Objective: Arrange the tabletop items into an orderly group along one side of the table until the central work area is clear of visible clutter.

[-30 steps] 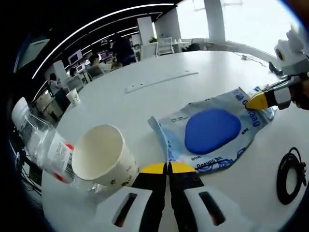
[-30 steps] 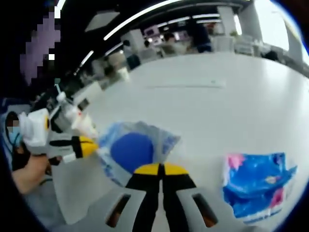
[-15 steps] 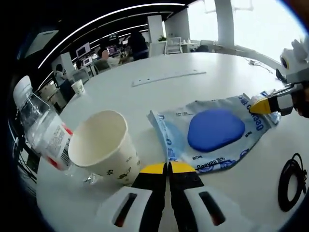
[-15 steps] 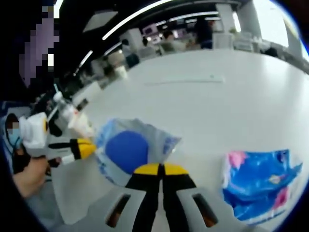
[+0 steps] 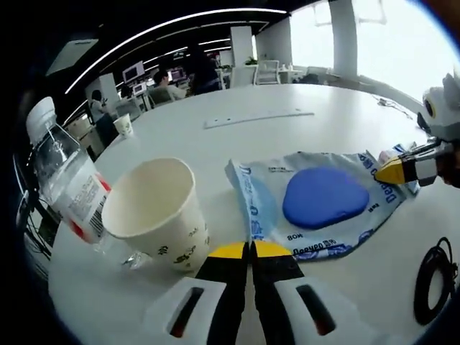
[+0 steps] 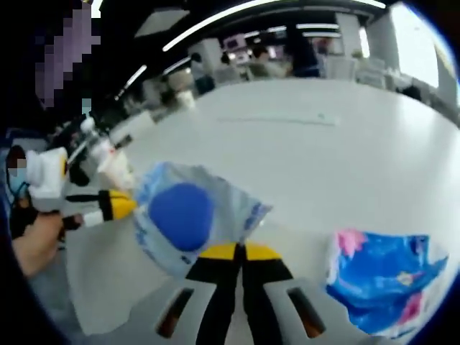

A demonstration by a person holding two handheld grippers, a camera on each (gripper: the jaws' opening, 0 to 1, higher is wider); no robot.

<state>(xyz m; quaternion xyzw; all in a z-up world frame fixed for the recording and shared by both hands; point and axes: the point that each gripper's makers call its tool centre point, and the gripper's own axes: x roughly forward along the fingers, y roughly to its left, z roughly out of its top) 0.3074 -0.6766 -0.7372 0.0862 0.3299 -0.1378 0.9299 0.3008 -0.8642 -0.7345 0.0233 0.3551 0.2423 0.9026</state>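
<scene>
Beyond the white tabletop (image 5: 323, 108), an open office stretched away under long bright ceiling light strips (image 5: 180, 21). People sat at desks with lit monitors (image 5: 133, 72) at the far left, one person (image 5: 198, 68) in dark clothes behind them. A white pillar (image 5: 241, 47) stood near an empty white chair (image 5: 267, 70), and big windows (image 5: 381, 36) glared bright on the right.

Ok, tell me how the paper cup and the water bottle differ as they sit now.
The paper cup is opaque white with an open mouth; the water bottle is clear plastic with a white cap on. The bottle rises taller than the cup. The bottle carries a white and red label, the cup only small print. Both stand beside each other on the white table.
</scene>
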